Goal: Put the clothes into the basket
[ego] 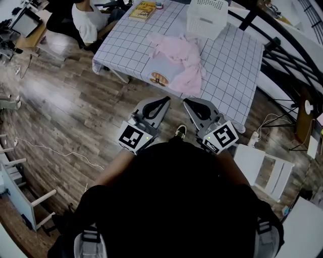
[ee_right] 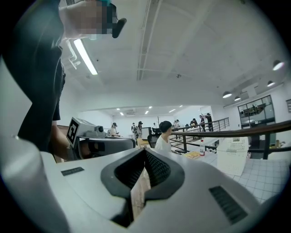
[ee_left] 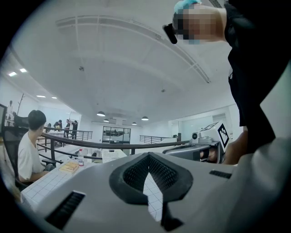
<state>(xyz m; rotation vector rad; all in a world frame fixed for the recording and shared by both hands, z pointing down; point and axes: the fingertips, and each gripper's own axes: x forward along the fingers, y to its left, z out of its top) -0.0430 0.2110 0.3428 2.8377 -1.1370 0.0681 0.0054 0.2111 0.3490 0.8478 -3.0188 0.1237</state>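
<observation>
A pink garment (ego: 177, 59) lies crumpled on the table with the checked cloth (ego: 229, 65), near its front edge. Behind the garment stands the white perforated basket (ego: 207, 17), which also shows in the left gripper view (ee_left: 110, 155) and the right gripper view (ee_right: 233, 154). My left gripper (ego: 165, 100) (ee_left: 148, 155) and right gripper (ego: 187, 103) (ee_right: 144, 151) are held side by side in front of my body, over the wooden floor and short of the table. Both are shut with nothing between their jaws.
A person in a white shirt (ego: 86, 21) sits at the table's far left corner. A yellow book (ego: 143, 10) and a bottle (ego: 159, 4) lie at the table's far edge. A black railing (ego: 282, 53) runs along the right. A white stool (ego: 267, 171) stands on the floor at right.
</observation>
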